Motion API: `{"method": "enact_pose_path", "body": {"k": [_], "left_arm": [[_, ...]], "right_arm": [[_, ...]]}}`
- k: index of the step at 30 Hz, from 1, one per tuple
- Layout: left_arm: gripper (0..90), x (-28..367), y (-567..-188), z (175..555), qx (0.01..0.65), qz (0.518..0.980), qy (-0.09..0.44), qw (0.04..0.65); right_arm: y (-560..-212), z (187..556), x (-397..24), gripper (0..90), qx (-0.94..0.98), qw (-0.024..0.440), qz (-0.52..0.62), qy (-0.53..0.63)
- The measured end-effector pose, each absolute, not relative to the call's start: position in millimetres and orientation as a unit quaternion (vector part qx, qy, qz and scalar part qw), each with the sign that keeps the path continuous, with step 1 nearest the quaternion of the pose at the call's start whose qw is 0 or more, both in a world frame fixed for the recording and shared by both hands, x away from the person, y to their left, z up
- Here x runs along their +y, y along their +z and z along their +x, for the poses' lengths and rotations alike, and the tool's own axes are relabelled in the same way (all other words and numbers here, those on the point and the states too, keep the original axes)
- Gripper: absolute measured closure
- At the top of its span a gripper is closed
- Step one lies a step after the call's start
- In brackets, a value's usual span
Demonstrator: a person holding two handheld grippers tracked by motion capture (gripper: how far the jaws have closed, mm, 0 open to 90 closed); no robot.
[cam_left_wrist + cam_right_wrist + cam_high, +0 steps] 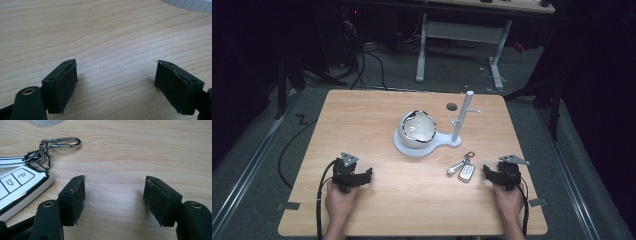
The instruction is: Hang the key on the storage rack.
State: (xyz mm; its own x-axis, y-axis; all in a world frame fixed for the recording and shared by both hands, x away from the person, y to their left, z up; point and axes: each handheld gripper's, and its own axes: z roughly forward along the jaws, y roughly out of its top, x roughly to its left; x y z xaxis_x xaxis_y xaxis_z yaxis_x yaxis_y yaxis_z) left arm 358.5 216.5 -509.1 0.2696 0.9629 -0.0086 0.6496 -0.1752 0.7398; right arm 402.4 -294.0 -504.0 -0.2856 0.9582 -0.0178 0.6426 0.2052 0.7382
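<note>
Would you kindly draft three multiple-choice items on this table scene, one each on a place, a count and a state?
1. Where does the key fob lie?
A. Just ahead of the right claw
B. Inside the round ball
C. Hung on the white stand

2. How many buttons show on the key fob's face in the right gripper view?
A. None
B. Two
C. Six

3. How does the left claw stand?
A. Shut on the fob
B. Open over bare table
C. Shut on a cable

Answers: 1 A, the fob rests on the wood beside that claw in the high view. 2 B, two icons show. 3 B, wood grain shows between its pads.
</note>
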Motion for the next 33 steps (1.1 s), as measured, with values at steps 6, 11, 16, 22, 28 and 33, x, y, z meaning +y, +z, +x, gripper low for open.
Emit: {"method": "enact_pose_path", "body": {"k": [6,11,16,22,28,33], "left_arm": [[18.7,216.5,-509.1,358.5,0.554,0.728,0.241,0.325],[18.7,216.6,-509.1,358.4,0.555,0.727,0.242,0.324],[18.8,216.7,-509.1,358.4,0.555,0.727,0.241,0.325],[18.7,216.7,-509.1,358.7,0.555,0.727,0.242,0.325],[18.7,216.7,-509.1,358.6,0.555,0.727,0.242,0.325],[18.7,216.7,-509.1,358.7,0.555,0.727,0.242,0.325]], "right_arm": [[-504.0,402.1,-294.0,34.3,0.736,0.248,0.544,0.319],[-504.0,400.0,-293.8,34.4,0.735,0.248,0.545,0.318],[-504.0,399.8,-293.7,34.5,0.734,0.248,0.546,0.318],[-504.0,399.2,-293.4,34.3,0.733,0.249,0.548,0.318],[-502.4,397.6,-295.0,37.6,0.736,0.243,0.548,0.315],[-500.7,396.5,-296.1,44.4,0.732,0.241,0.555,0.313]]}}
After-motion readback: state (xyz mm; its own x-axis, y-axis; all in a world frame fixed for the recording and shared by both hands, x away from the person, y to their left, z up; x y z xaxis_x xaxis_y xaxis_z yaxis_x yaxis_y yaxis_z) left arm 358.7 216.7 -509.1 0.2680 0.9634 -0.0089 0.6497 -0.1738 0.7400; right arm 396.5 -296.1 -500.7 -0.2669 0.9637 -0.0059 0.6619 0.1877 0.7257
